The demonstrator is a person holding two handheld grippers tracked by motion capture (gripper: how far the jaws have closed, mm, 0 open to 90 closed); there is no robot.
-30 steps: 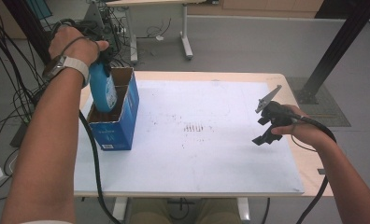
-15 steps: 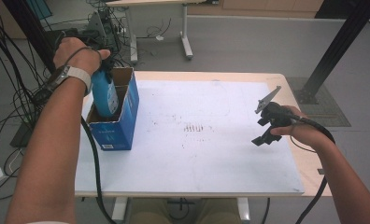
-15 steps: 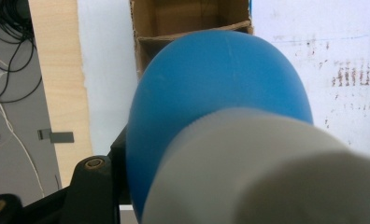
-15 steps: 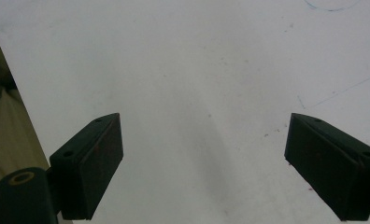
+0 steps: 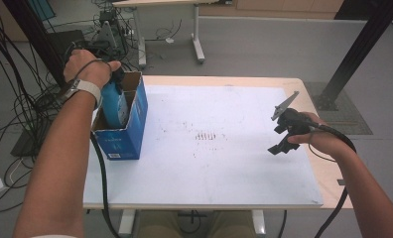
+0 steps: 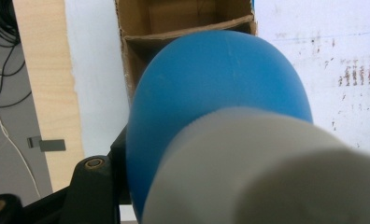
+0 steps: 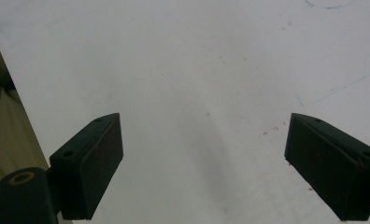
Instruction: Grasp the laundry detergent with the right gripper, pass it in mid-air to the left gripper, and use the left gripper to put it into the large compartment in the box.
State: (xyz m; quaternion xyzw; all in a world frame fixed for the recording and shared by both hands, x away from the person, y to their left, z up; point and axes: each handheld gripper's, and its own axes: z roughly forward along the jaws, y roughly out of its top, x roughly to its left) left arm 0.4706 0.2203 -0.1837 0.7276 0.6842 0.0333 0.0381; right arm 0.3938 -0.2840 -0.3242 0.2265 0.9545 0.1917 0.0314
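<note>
Gripping: my left gripper (image 5: 116,79) clenches the blue plastic bottle (image 5: 114,104).
Bottle: upright inside the blue cardboard box (image 5: 127,136), at the white table's (image 5: 224,163) left edge.
Right gripper (image 7: 204,163): jaws spread, holding nothing, above the table.

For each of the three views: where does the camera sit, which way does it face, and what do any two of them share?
High view: above the person's side, facing forward and down on the table; both forearms, left gripper, right gripper.
Left gripper view: rides that gripper, facing down the blue bottle into the cardboard box.
Right gripper view: faces bare tabletop between open jaws.
Shared: high and left gripper views show bottle and box.
</note>
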